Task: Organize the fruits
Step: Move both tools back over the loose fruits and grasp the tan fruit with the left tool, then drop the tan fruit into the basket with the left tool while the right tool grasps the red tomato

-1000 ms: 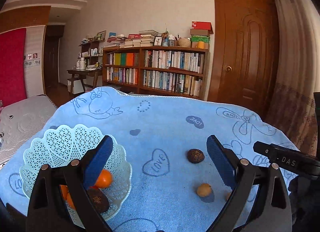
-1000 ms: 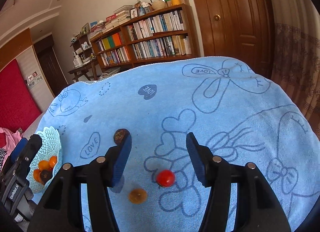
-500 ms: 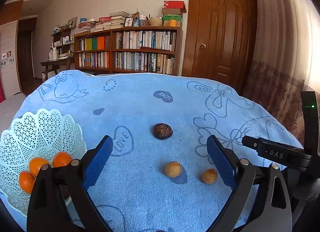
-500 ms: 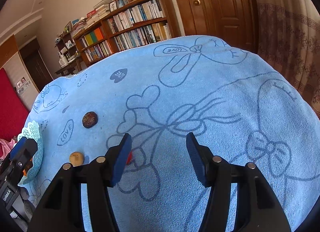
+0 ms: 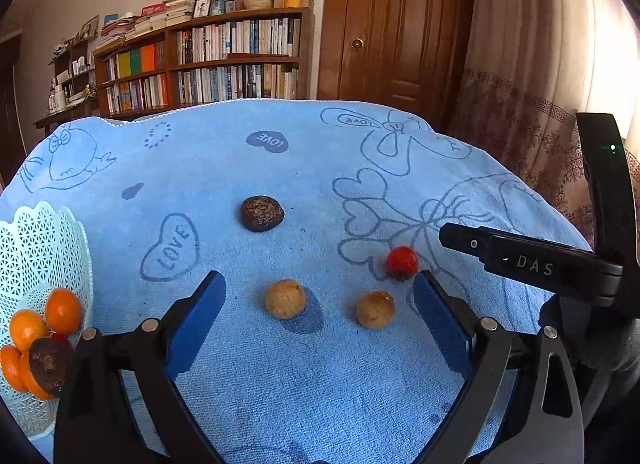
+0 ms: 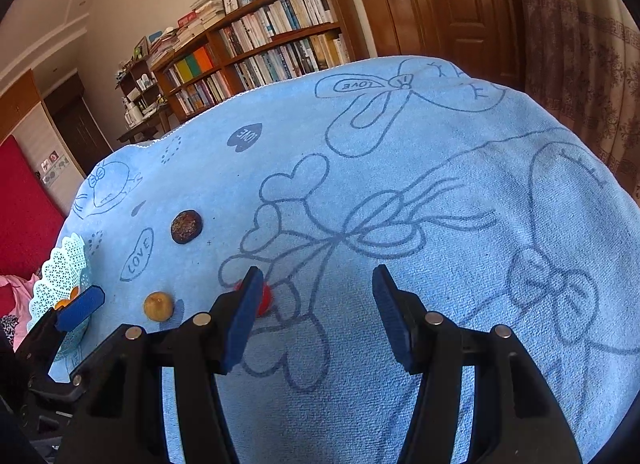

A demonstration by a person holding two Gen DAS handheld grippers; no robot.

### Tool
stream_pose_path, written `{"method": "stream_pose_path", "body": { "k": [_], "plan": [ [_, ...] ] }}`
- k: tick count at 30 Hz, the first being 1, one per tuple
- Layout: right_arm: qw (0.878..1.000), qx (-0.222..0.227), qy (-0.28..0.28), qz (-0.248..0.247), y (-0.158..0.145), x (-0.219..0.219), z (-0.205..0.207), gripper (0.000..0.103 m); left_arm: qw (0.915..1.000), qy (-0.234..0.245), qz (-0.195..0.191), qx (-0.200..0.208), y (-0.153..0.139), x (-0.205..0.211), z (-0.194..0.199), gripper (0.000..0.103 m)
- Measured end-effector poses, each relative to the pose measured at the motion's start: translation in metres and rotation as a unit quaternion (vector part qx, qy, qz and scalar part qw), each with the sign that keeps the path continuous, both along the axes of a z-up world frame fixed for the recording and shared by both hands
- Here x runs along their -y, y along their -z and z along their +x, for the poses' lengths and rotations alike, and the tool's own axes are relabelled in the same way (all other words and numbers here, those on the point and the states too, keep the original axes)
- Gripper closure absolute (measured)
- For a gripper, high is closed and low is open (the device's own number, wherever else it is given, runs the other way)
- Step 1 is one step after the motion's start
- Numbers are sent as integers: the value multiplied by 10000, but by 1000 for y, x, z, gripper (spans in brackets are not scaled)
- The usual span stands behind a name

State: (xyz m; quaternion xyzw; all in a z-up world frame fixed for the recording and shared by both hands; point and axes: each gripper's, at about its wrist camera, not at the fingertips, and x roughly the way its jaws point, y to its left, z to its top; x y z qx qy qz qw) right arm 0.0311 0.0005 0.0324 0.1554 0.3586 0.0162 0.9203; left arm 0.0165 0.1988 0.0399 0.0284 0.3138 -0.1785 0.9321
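Left gripper (image 5: 320,304), spread wide and empty, frames two longans (image 5: 285,299); next, centre on one and close.

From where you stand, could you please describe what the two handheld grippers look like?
Both the left gripper and the right gripper have black angular frames with silver pivot bolts and blue pads on their fingers. The right one's side carries white "DAS" lettering and a small green light.

Two tan fruits (image 5: 285,298), one red fruit (image 5: 401,262), one basket (image 5: 44,240)
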Motion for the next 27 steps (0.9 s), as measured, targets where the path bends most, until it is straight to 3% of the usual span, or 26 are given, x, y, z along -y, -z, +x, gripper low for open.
{"method": "stream_pose_path", "body": {
  "k": [5, 7, 11, 15, 18, 19, 27],
  "plan": [
    [10000, 32, -1, 16, -1, -1, -1, 46, 9992, -34, -8, -386, 9, 1, 15, 11],
    [10000, 19, -32, -11, 0, -4, -1, 46, 9983, -55, -98, -574, 11, -1, 23, 21],
    [9999, 51, -113, -91, -1, -11, -2, 46, 9962, -85, -110, -864, 20, 1, 36, 30],
    [9998, 58, -169, -85, -1, -13, -2, 46, 9921, -182, -165, -1229, 32, 0, 47, 51],
    [9997, 51, -218, -110, 0, -15, -3, 46, 9922, -306, -248, -1183, 31, -6, 46, 74],
    [9997, 49, -228, -118, 0, -16, -3, 46, 9921, -327, -304, -1169, 30, -9, 45, 76],
    [9993, 8, -319, -186, 3, -20, 0, 46, 9968, -676, -166, -396, 3, -22, 20, 76]
  ]
}}
